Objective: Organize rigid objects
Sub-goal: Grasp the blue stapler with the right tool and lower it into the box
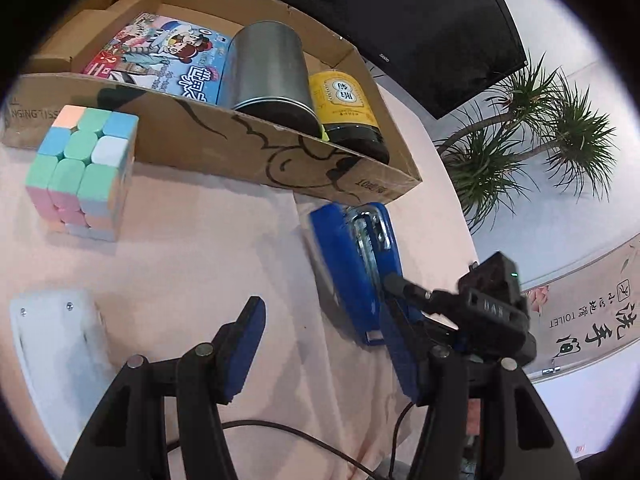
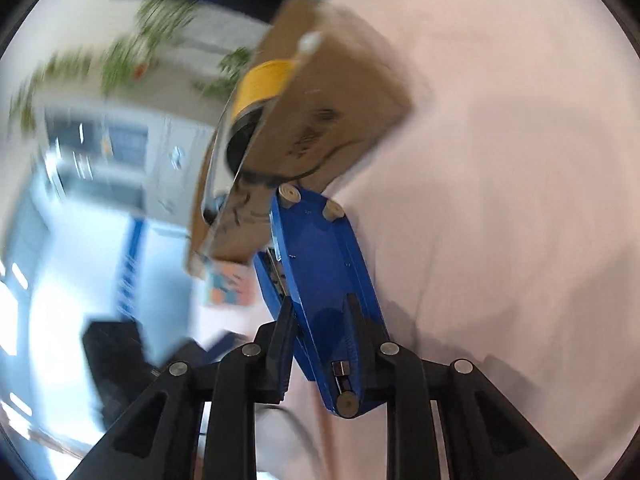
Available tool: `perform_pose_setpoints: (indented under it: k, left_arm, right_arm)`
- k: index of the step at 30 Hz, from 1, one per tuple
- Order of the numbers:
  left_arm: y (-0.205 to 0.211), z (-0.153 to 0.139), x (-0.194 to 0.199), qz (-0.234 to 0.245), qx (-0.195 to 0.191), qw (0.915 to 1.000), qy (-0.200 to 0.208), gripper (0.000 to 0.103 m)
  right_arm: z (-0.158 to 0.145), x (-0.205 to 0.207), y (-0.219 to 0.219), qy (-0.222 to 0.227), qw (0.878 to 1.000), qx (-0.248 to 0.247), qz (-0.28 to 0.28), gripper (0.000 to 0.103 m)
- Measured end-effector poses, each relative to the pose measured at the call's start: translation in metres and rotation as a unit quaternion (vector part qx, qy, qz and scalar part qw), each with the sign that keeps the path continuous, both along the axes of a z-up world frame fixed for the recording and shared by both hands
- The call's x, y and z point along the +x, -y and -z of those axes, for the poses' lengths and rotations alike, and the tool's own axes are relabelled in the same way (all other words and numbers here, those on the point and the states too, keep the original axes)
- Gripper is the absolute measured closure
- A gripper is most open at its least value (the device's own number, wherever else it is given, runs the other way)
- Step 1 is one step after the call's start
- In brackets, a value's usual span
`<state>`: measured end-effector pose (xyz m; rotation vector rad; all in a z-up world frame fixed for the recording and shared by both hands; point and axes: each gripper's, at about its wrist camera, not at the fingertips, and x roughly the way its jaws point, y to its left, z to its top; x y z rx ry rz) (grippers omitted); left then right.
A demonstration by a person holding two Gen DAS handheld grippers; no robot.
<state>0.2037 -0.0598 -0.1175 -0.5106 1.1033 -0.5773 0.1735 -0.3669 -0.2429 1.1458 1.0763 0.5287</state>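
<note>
**Stapler pinched, box wall close ahead**

Clamped between the fingers of my right gripper (image 2: 318, 320) is the blue stapler (image 2: 320, 276), gripped across its rear half with its underside and two round feet facing the right wrist camera. Its nose sits just beside the near wall of the cardboard box (image 1: 224, 136), by the box's right corner, low over the pink desk (image 1: 192, 248).

My left gripper (image 1: 324, 344) hangs with its jaws wide and nothing between them.

Inside the box lie a picture book (image 1: 160, 56), a metal tin (image 1: 268, 68) and a yellow-labelled jar (image 1: 348, 112). A pastel puzzle cube (image 1: 80, 172) stands on the desk outside the wall, toward the left end.

My worry: the hold is far back, so the stapler could pivot or slip. Its nose could also catch the wall or knock the jar, since that corner is crowded.
</note>
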Motion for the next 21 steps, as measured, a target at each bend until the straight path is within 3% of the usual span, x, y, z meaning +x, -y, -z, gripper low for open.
perform_pose_setpoints:
  k: [2, 7, 9, 10, 13, 14, 15, 16, 17, 18, 20, 21]
  left_arm:
    - [0.000, 0.000, 0.002, -0.001, -0.006, 1.0000, -0.002, 0.044]
    - [0.011, 0.002, 0.007, 0.008, -0.004, 1.0000, -0.002, 0.044]
    - [0.017, 0.004, 0.012, 0.015, -0.005, 0.9999, -0.004, 0.044]
    - [0.019, 0.005, 0.015, 0.017, -0.004, 0.9998, -0.004, 0.044]
    - [0.028, 0.009, 0.022, 0.024, -0.006, 0.9997, -0.006, 0.044]
    - [0.031, 0.010, 0.024, 0.026, -0.005, 0.9996, -0.007, 0.044]
    - [0.033, 0.011, 0.026, 0.028, -0.006, 0.9996, -0.005, 0.044]
    - [0.032, 0.012, 0.028, 0.030, -0.006, 0.9995, -0.004, 0.044]
    - [0.034, 0.012, 0.027, 0.029, -0.003, 0.9996, -0.005, 0.044]
    - [0.033, 0.013, 0.027, 0.028, 0.001, 0.9996, -0.006, 0.044]
    - [0.030, 0.013, 0.025, 0.025, 0.007, 0.9997, -0.004, 0.044]
    - [0.028, 0.013, 0.024, 0.023, 0.006, 0.9997, -0.003, 0.044]
  right_arm:
    - [0.009, 0.000, 0.014, -0.020, 0.999, 0.025, 0.032, 0.081]
    - [-0.002, -0.008, 0.054, -0.023, 0.989, -0.094, 0.109, 0.063]
    - [-0.028, -0.013, 0.051, 0.012, 0.971, -0.214, 0.102, 0.042]
    - [-0.039, -0.015, 0.047, 0.034, 0.966, -0.240, 0.089, 0.034]
    - [-0.067, -0.015, 0.010, 0.116, 0.950, -0.289, 0.007, 0.033]
    - [-0.071, -0.013, -0.004, 0.136, 0.937, -0.323, -0.011, 0.033]
    - [-0.074, -0.011, -0.025, 0.153, 0.913, -0.377, -0.031, 0.033]
    - [-0.070, -0.008, -0.040, 0.159, 0.897, -0.410, -0.045, 0.035]
    - [-0.062, -0.003, -0.054, 0.159, 0.884, -0.436, -0.063, 0.051]
    - [-0.057, -0.002, -0.055, 0.154, 0.880, -0.443, -0.075, 0.056]
    - [-0.055, 0.005, -0.069, 0.152, 0.854, -0.492, -0.078, 0.078]
    - [-0.054, 0.006, -0.071, 0.155, 0.855, -0.488, -0.082, 0.078]
